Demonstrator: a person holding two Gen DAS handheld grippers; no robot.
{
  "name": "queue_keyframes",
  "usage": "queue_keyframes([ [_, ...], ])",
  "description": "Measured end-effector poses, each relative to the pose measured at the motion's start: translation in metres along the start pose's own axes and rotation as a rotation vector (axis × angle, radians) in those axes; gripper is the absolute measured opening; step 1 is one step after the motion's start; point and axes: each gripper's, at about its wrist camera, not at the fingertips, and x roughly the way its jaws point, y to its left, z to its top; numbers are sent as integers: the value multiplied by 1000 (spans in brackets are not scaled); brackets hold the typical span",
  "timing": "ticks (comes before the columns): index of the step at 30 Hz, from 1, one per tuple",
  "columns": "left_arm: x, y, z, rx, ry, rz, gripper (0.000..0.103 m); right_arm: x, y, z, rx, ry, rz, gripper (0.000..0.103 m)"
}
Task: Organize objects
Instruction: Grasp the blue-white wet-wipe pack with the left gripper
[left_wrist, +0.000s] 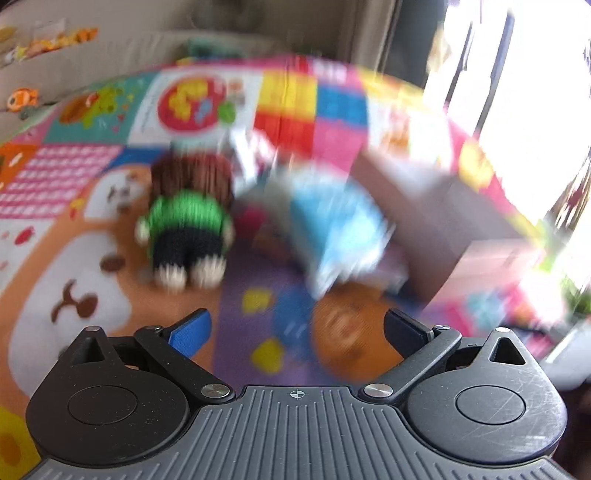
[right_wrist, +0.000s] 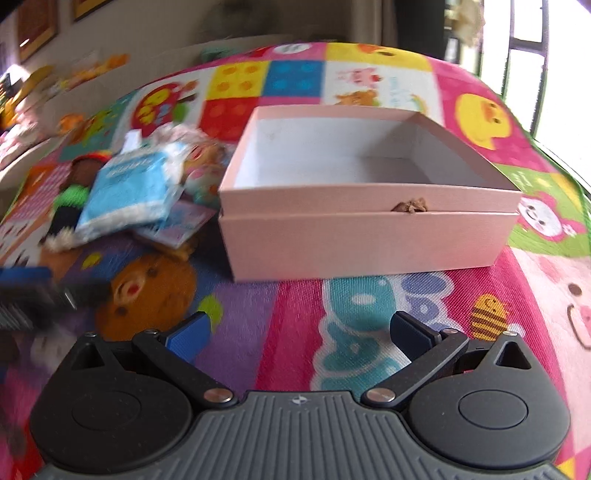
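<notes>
Play mat (right_wrist: 369, 314): large, many-coloured, printed with cartoon animals, blocks and letters; carries everything listed below.

Pink box (right_wrist: 369, 240): rectangular cardboard, lidless, white inside and holding nothing; it sits nested in a second pink tray or lid of like size. A small torn spot shows on the front edge. It stands on the mat right of the toy pile, directly ahead of the right claw.

Blue packet (right_wrist: 129, 192): soft light-blue and white pouch lying tilted on top of the pile, just left of the box. Blurred in the left wrist view (left_wrist: 340, 236).

Knitted doll (left_wrist: 188, 229): brown hair, green top, black trousers, cream feet; lies on the mat left of the packet, feet toward the left camera. Partly under the packet in the right wrist view (right_wrist: 74, 192).

Small toys and a flat printed card (right_wrist: 177, 221): wedged between packet and box; details too blurred to tell.

Left claw (left_wrist: 297, 326): released, jaws wide apart, holding nothing, above the mat short of the pile.

Right claw (right_wrist: 301, 330): released, jaws wide apart, holding nothing, above the mat before the box.
</notes>
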Motion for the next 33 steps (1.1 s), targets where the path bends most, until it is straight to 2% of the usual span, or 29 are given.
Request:
queue_keyframes([
  [1, -11, -5, 10, -6, -63, 15, 102, -2, -1, -1, -2, -4, 5, 103],
  [3, -18, -16, 28, -9, -124, 79, 102, -3, 3, -3, -2, -5, 1, 103],
  [5, -1, -28, 50, -7, -91, 164, 102, -4, 5, -3, -6, -2, -8, 103],
  [9, 60, -46, 70, 99, 27, 273, 103, -3, 4, -3, -13, 8, -3, 103],
  [11, 76, -45, 69, 93, 67, 254, 102, -2, 3, -2, -13, 19, 2, 103],
  [12, 80, -42, 69, 73, 81, 232, 89, -2, 2, -1, -11, 24, 3, 103],
  [13, 79, -39, 65, 64, 88, 216, 69, -3, 2, -1, -10, 28, 3, 103],
  [14, 79, -36, 63, 57, 103, 201, 55, -3, 3, -1, -14, 31, 1, 103],
  [19, 60, -18, 52, 61, 71, 131, 54, -1, 4, -1, -23, 26, -2, 103],
  [23, 14, -3, 35, 74, 28, 17, 54, -2, 2, 3, -46, 30, 33, 103],
  [25, -11, 1, 22, 112, 21, -25, 54, -15, 1, 7, -83, -42, 54, 103],
  [28, -41, 15, 2, 143, 38, -50, 54, -41, -8, 19, -139, -207, 2, 103],
  [30, -49, 27, -4, 114, 49, -55, 54, -45, -27, 36, -84, -273, -60, 103],
  [33, -49, 40, -10, 81, 39, -51, 54, -28, -64, 62, 117, -267, -121, 103],
])
